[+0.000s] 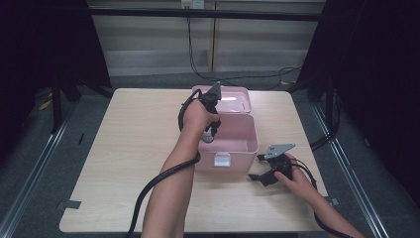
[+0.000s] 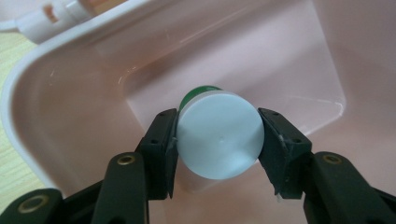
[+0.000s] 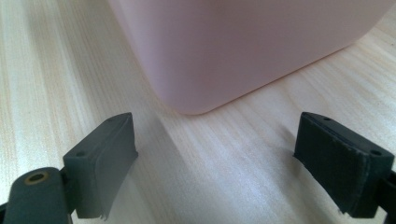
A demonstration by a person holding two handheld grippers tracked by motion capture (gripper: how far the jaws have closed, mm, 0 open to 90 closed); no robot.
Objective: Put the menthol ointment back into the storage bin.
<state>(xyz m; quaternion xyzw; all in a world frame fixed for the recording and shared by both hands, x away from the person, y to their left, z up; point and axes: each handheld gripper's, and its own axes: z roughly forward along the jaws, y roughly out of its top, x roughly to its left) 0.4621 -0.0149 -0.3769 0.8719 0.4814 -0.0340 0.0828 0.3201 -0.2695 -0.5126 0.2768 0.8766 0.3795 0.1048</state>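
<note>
L fingers [image 2: 218, 140] clamped on white-capped bottle [image 2: 219, 140] inside pink box [image 2: 70, 93] — R fingers [image 3: 215, 163] wide apart, empty

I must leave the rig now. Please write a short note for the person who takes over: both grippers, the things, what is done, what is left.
Left gripper: shut on a white-capped bottle with a green body, held over the inside of the open pink box.
Right gripper: open, holding nothing, low over the wooden table beside the box's corner.
Done: bottle gripped and brought into the box opening; box lid is up.
Left: probably lower the bottle, release it, then close the lid.
</note>
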